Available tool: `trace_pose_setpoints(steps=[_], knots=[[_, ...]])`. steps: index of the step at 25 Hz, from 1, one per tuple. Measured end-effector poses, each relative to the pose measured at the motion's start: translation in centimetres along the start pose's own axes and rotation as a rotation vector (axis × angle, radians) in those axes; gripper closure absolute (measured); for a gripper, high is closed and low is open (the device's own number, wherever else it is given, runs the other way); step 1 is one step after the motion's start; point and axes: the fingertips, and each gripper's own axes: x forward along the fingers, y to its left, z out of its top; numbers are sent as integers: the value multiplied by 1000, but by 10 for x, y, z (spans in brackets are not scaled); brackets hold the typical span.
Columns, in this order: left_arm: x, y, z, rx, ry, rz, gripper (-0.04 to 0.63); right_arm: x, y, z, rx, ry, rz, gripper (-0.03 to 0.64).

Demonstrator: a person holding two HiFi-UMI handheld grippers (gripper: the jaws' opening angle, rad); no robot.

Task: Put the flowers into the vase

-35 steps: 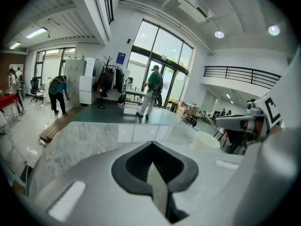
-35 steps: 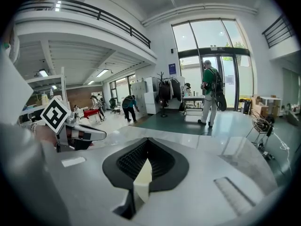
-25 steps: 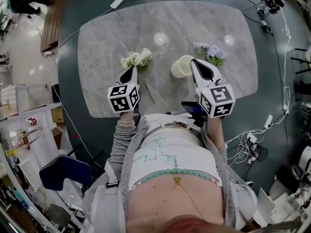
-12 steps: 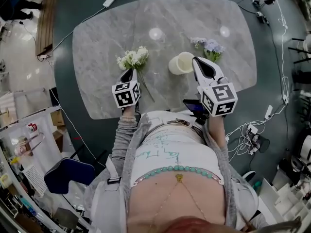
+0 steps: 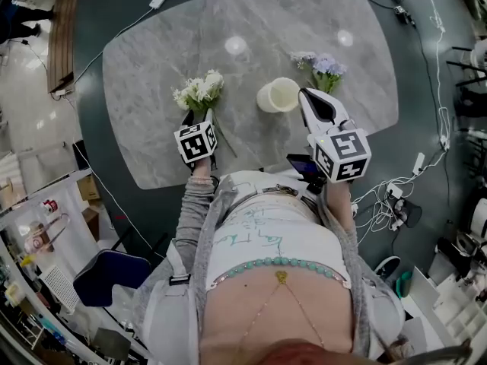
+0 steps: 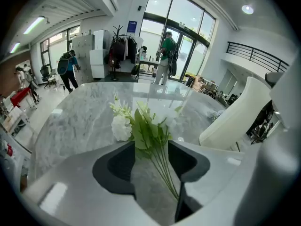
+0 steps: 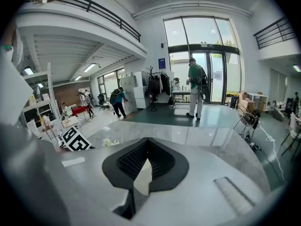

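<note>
While the person stands at the marble table (image 5: pixel 152 67), the left gripper (image 5: pixel 197 117) sits low over the white flower bunch (image 5: pixel 199 90) lying on the tabletop. Its jaws are spread wide, with the green stems running between them, not yet pinched. The right gripper (image 5: pixel 310 99) hangs just beside the cream vase (image 5: pixel 278 95), its jaws closed on nothing. The vase stands mid-table between the white bunch and a lilac-blue flower bunch (image 5: pixel 321 67) that lies beyond the right gripper.
</note>
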Motion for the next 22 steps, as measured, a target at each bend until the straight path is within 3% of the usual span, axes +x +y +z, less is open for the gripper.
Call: trace_pose_setpoints(steps=[7, 22], knots=[[23, 2, -7, -9, 66, 39, 325, -8, -11, -9, 22, 15, -32, 591], [62, -2, -1, 13, 109, 49, 313, -9, -23, -21, 61, 35, -60, 591]])
